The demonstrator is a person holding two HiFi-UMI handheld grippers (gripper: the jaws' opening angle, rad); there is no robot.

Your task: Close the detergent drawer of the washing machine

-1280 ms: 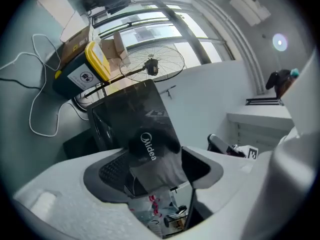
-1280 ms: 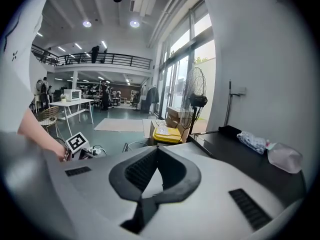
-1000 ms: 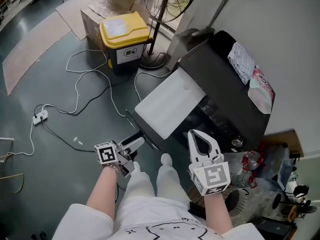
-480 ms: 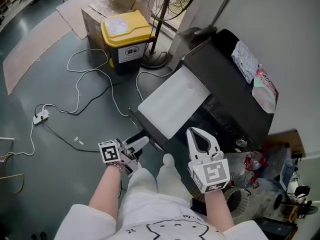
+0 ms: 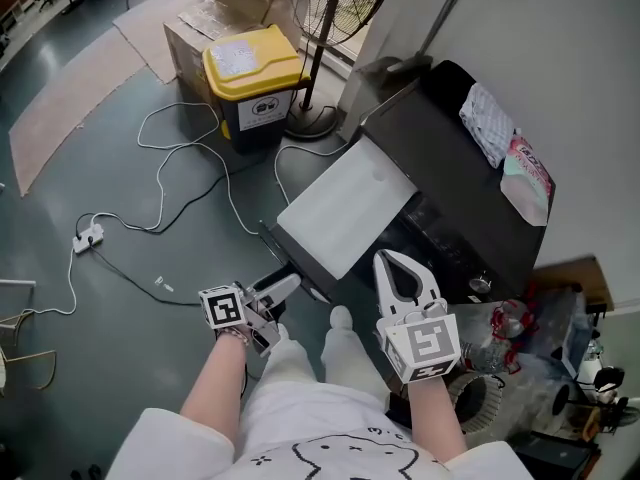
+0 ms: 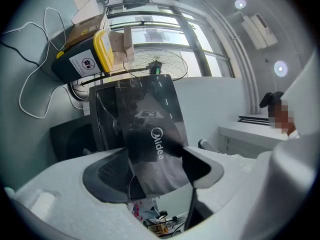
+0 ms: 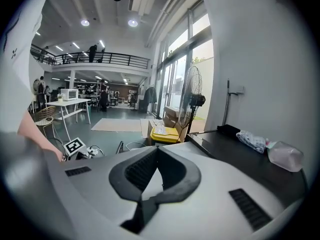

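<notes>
My left gripper has its jaws apart, with nothing held. Through the gap I read white "Midea" lettering on the glossy front of the washing machine, which is near but untouched. My right gripper is pinched closed and empty beside the machine. I can't pick out the detergent drawer.

Left tool jaws apart; right tool jaws apparently together.

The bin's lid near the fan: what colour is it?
Yellow; the lid shows best in the head view.
</notes>
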